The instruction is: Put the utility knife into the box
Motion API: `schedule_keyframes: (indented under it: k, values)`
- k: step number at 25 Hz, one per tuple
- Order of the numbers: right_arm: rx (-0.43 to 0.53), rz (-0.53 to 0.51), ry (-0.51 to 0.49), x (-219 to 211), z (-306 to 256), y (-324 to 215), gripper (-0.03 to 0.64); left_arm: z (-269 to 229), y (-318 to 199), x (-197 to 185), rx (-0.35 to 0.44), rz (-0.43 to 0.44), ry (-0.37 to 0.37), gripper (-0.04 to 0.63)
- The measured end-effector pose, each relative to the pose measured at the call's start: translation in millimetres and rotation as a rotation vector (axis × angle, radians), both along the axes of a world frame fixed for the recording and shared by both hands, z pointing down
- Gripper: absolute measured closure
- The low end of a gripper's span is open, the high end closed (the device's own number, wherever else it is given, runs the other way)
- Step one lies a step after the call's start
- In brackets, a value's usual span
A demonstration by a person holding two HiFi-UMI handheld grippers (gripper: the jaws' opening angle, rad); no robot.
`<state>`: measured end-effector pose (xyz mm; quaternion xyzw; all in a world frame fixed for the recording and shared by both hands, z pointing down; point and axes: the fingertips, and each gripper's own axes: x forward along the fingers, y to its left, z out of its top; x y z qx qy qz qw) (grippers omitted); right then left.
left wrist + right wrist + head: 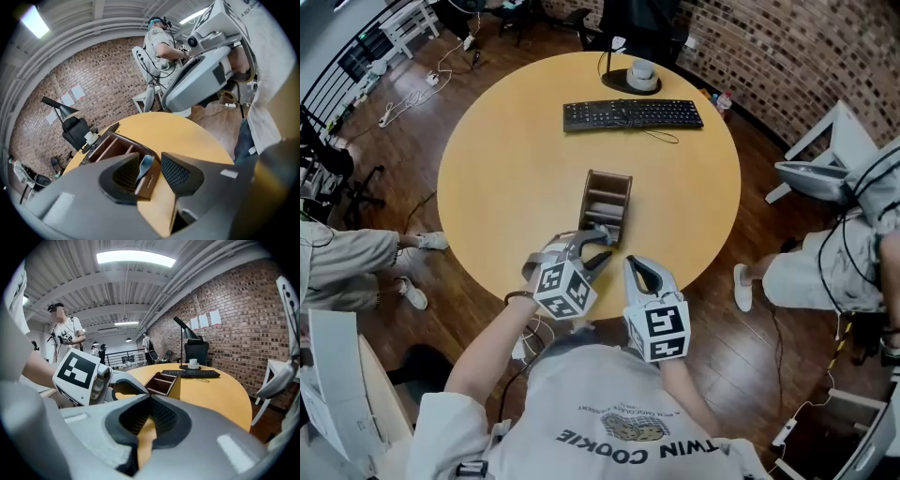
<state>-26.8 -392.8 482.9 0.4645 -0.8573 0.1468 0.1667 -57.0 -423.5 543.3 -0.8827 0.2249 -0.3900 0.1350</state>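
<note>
Shirt [609, 412] fills 6 o'clock in the head view. The left gripper [601, 246] reaches the near end of the box [607, 199], with the right gripper [637, 267] at its 4 o'clock.

Left gripper view: jaws wide apart, knife [145, 165] loose between them, propped in the near compartment.

Right gripper view: jaws together, empty.

A crooked pull-back could snag the knife and drag it out.

You are working in bright, even light; a strip lamp [136, 258] is glaring at the top of your right gripper view. Both gripper views are bending and darkening toward their corners, nearest parts going soft.
</note>
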Motion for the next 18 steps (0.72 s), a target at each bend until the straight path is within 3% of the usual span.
schedule_keyframes:
  k: [14, 18]
  values:
    - [0.044, -0.129, -0.011, 39, -11, 34, 0.617, -32, 50, 43, -0.054, -0.292, 0.197, 0.443]
    - [0.052, -0.176, -0.016, 53, -13, 53, 0.617, -40, 72, 57, -0.044, -0.360, 0.241, 0.488]
